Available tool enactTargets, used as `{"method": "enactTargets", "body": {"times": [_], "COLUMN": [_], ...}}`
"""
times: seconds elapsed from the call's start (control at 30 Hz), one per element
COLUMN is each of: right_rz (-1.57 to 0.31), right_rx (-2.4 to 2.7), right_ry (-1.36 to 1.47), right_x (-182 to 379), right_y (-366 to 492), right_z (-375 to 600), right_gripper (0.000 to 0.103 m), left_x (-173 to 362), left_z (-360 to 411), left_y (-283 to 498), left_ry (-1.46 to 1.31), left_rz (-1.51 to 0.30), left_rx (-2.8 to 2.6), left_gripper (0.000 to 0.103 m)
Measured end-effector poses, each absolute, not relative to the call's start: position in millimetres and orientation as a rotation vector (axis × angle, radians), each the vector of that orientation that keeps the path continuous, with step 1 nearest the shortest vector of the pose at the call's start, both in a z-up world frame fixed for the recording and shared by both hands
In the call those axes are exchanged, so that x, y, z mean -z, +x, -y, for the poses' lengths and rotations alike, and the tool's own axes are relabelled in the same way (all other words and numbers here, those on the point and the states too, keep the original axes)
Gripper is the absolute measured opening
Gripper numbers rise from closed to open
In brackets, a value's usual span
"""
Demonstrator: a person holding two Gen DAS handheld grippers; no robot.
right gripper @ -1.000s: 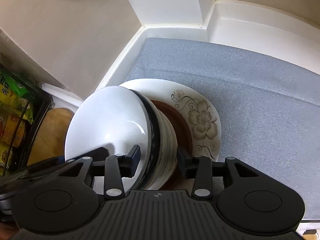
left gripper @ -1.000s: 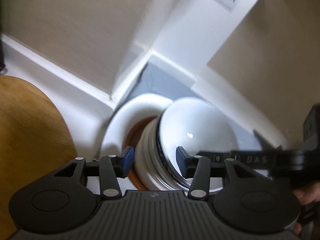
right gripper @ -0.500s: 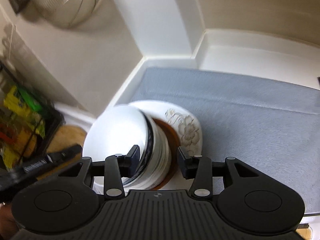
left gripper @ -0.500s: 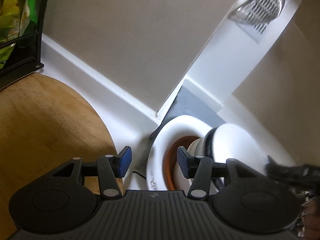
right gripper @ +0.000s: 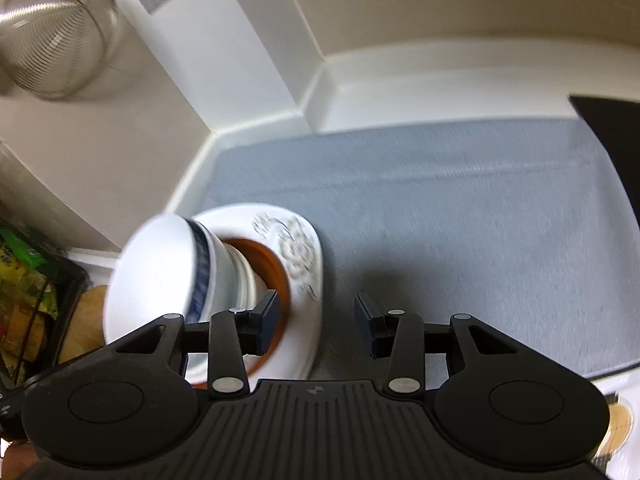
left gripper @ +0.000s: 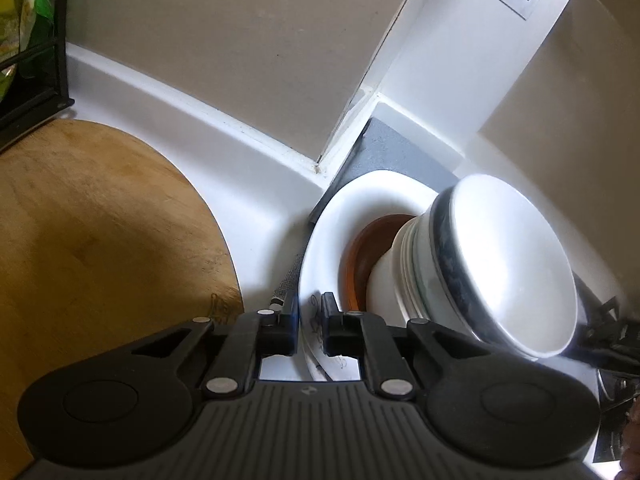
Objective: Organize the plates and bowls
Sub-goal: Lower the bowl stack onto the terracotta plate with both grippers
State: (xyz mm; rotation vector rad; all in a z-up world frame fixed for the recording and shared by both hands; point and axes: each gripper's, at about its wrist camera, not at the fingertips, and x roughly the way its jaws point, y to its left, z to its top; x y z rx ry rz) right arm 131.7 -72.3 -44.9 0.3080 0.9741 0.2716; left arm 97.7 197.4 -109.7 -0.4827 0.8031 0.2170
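Note:
A stack of white bowls (left gripper: 500,264) with a blue-patterned band sits on a small brown plate (left gripper: 356,260). That plate lies on a white floral plate (left gripper: 360,200) on the grey mat (left gripper: 396,152). My left gripper (left gripper: 310,320) is closing its jaws, and its pads pinch the near rim of the floral plate. In the right wrist view the bowl stack (right gripper: 160,280) and floral plate (right gripper: 296,248) lie left of centre. My right gripper (right gripper: 316,316) stands open beside the stack, holding nothing, its left finger in front of the brown plate (right gripper: 276,276).
A round wooden board (left gripper: 100,220) lies left of the plates, with a black wire rack of packets (left gripper: 32,40) behind it. A metal strainer (right gripper: 52,28) hangs on the wall. The grey mat (right gripper: 460,220) stretches right toward a dark object (right gripper: 608,128).
My left gripper swung left off the bowl stack, dropped to the floral plate's rim and closed on it. My right gripper slid right, so the bowls no longer sit between its fingers.

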Motion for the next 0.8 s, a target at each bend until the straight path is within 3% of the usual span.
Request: {"method": "enactTargets", "body": {"times": [0.8], "right_rz": [-1.13], "right_rx": [-0.319], "right_ry": [0.365], "right_x": [92], "right_y": [142], "right_z": [54], "right_gripper": [0.044], "left_x": [105], "left_z": [-187], "left_y": [100], "left_ry": [-0.455], "left_rz": [-0.846], "left_rx": [-0.225], "left_gripper": [0.015]}}
